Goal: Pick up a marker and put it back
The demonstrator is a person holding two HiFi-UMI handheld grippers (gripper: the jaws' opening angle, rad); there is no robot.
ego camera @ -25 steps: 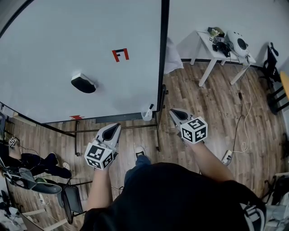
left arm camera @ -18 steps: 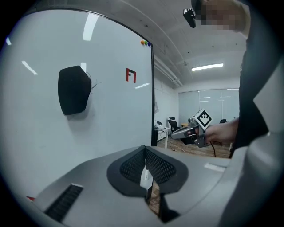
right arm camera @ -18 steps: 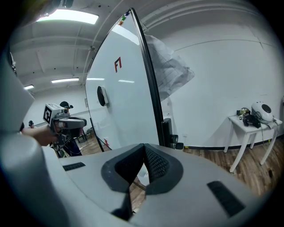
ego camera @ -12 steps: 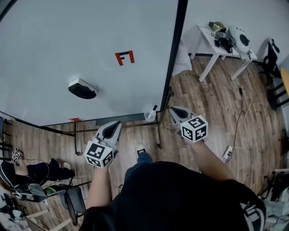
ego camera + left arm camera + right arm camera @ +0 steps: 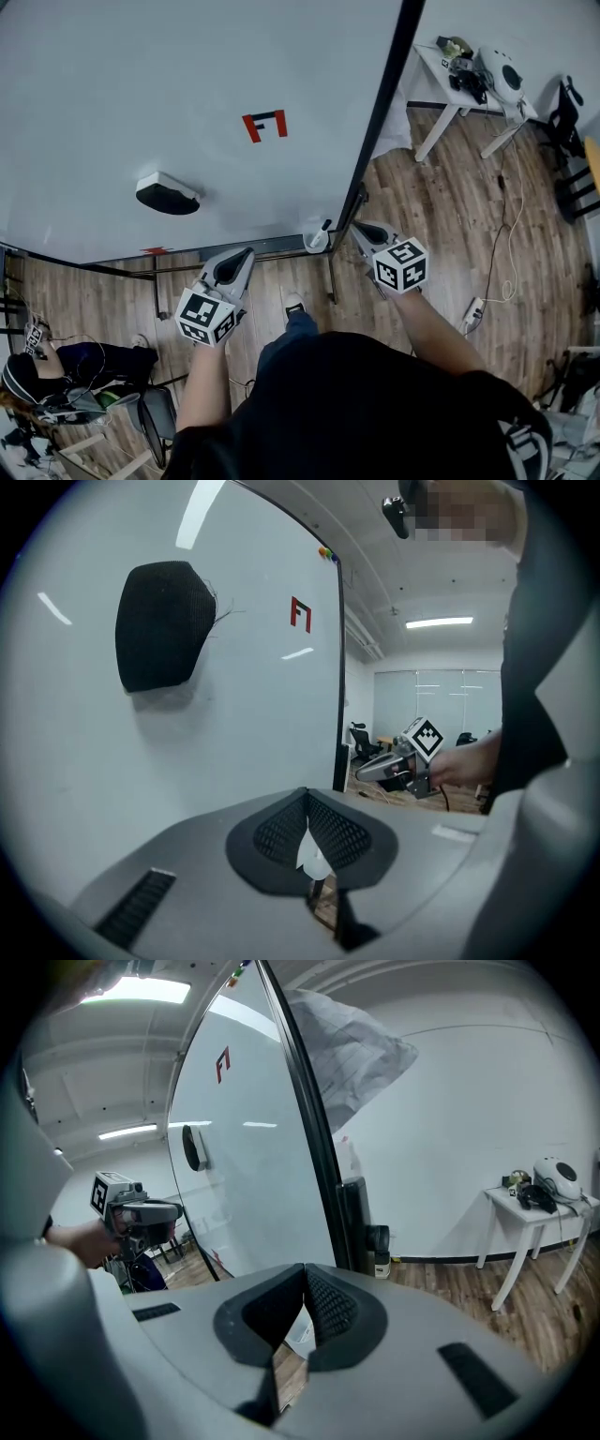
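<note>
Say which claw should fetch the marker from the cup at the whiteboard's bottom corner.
Right, probably. The right claw sits just beside the cup holding the marker; the left claw is farther off. Both are shut and empty.

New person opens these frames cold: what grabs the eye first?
The big whiteboard fills the upper left of the head view, with a red-and-black mark near its middle and a black eraser stuck lower left. Below it, the left gripper and right gripper, both shut and empty, point toward a white cup holding a marker at the board's bottom right corner.
</note>
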